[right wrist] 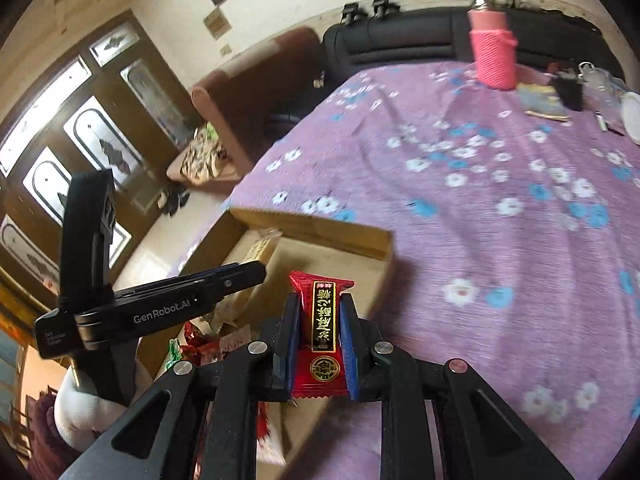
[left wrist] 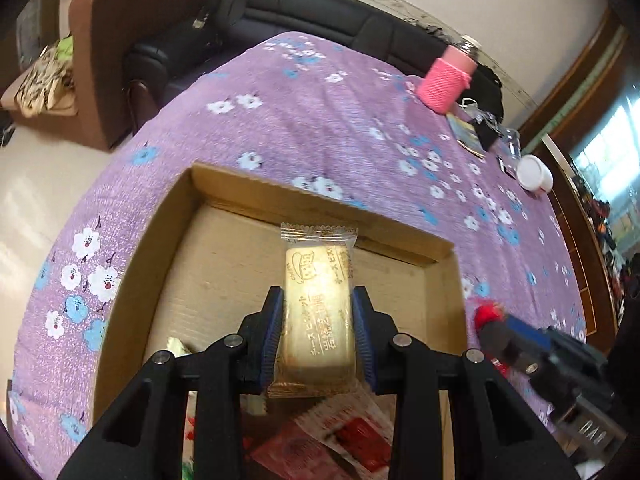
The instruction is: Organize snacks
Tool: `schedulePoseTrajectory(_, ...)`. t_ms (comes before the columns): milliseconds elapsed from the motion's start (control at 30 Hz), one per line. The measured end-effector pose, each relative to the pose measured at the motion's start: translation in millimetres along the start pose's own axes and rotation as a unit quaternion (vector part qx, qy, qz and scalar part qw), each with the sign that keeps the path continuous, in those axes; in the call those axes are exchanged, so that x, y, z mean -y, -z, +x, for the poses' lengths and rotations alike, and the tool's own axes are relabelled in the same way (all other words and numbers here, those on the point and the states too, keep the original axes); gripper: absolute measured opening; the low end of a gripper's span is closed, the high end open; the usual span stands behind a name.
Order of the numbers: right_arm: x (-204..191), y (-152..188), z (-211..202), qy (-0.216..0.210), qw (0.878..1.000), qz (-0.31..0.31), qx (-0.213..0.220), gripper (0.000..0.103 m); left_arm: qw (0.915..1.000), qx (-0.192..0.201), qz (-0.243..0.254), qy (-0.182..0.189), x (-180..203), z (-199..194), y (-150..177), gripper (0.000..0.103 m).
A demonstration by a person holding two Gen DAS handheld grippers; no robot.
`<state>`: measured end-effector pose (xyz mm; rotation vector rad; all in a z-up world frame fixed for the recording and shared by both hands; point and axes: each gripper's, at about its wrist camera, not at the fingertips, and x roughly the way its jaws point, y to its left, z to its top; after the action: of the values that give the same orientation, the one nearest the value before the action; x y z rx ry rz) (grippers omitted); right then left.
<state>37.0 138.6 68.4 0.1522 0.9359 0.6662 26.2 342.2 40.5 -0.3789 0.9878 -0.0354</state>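
Two snacks are in hand, both carried above the cardboard box that sits on the purple floral tablecloth. The cream biscuit pack is clamped across its width by the left gripper, blue pads pressing both long sides, and hangs over the bare far half of the box. The red candy pack is pinched upright in the right gripper, jaws nearly closed on it, hovering by the box's right wall, half over the cloth.

Step in hand, as I read it: drop both into the box. To do it well, I'd lower the biscuit pack toward the bare floor area, away from the loose wrappers piled at the near end, and let go low so it lies flat. The candy needs to come further inward over the box before release, or it may land on the cloth or catch the wall. The grippers sit close, so staggering the drops would avoid a knock.

Writing: the biscuit pack carries gold Japanese katakana and Korean lettering, too curved to read for sure. The candy has gold Chinese characters on a black strip plus a round seal, not legible. The left gripper body reads "GenRobot.AI" in the right wrist view.

Far edge: pink knit-sleeved bottle, white cup.
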Motion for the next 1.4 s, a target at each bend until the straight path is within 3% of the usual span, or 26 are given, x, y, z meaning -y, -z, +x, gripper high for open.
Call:
schedulePoseTrajectory(200, -18.9, -6.1, 37.7, 0.028, 0.999, -0.029, -0.021, 0.022, 0.9997, 0.010, -0.023, 0.002, -14.8, -1.1, -0.2, 0.037)
schedulePoseTrajectory(267, -19.2, -6.6, 45.0, 0.033, 0.999, -0.034, -0.023, 0.021, 0.9994, 0.014, -0.031, 0.006, -19.4, -5.4, 0.5, 0.050)
schedulePoseTrajectory(367, -13.9, -6.1, 50.0, 0.040, 0.999, -0.023, -0.026, 0.026, 0.9990, 0.025, -0.036, 0.006, -20.9, -17.3, 2.1, 0.058)
schedulePoseTrajectory(433, -11.7, -6.3, 47.0, 0.039, 0.999, -0.016, -0.022, 0.033, 0.9987, 0.033, -0.038, 0.009, -19.7, -27.2, 3.5, 0.062)
schedulePoseTrajectory(533, -10.6, -6.8, 29.7, 0.041, 0.999, -0.011, -0.008, 0.034, 0.9982, 0.047, -0.038, 0.006, -12.5, -51.0, 10.7, 0.065)
schedulePoseTrajectory(667, -12.0, -2.2, -10.8, 0.052, 0.998, -0.019, 0.028, 0.040, 0.9941, 0.108, 0.003, -0.010, 16.2, -95.9, 32.3, 0.079)
schedulePoseTrajectory(767, -9.8, 11.1, -42.6, 0.056, 0.997, -0.013, 0.056, 0.048, 0.9832, 0.173, 0.029, -0.051, 41.8, -133.6, 58.1, 0.088)
schedulePoseTrajectory(867, -3.2, 34.3, -73.4, 0.062, 0.995, -0.003, 0.084, 0.048, 0.9704, 0.218, 0.035, -0.097, 63.4, -160.9, 82.0, 0.094)
schedulePoseTrajectory(967, 3.0, 60.5, -94.8, 0.079, 0.992, 0.006, 0.102, 0.055, 0.9466, 0.282, 0.042, -0.150, 87.3, -190.2, 113.8, 0.103)
schedulePoseTrajectory(1067, 8.5, 87.0, -109.4, 0.105, 0.988, 0.013, 0.109, 0.056, 0.9353, 0.317, 0.044, -0.150, 100.8, -201.5, 136.6, 0.103)
schedulePoseTrajectory(1133, 11.2, 99.5, -113.7, 0.121, 0.987, 0.019, 0.107, 0.056, 0.9430, 0.303, 0.046, -0.131, 104.5, -194.8, 143.6, 0.103)
schedulePoseTrajectory(1200, 14.3, 111.8, -116.4, 0.130, 0.986, 0.030, 0.104, 0.056, 0.9569, 0.262, 0.039, -0.118, 107.6, -179.1, 145.4, 0.103)
schedulePoseTrajectory(1267, 15.5, 120.9, -116.6, 0.148, 0.983, 0.033, 0.099, 0.056, 0.9645, 0.233, 0.033, -0.119, 110.0, -165.5, 149.0, 0.103)
schedulePoseTrajectory(1400, 14.5, 132.7, -119.1, 0.184, 0.978, 0.024, 0.095, 0.057, 0.9699, 0.208, 0.033, -0.122, 113.2, -148.7, 159.6, 0.103)
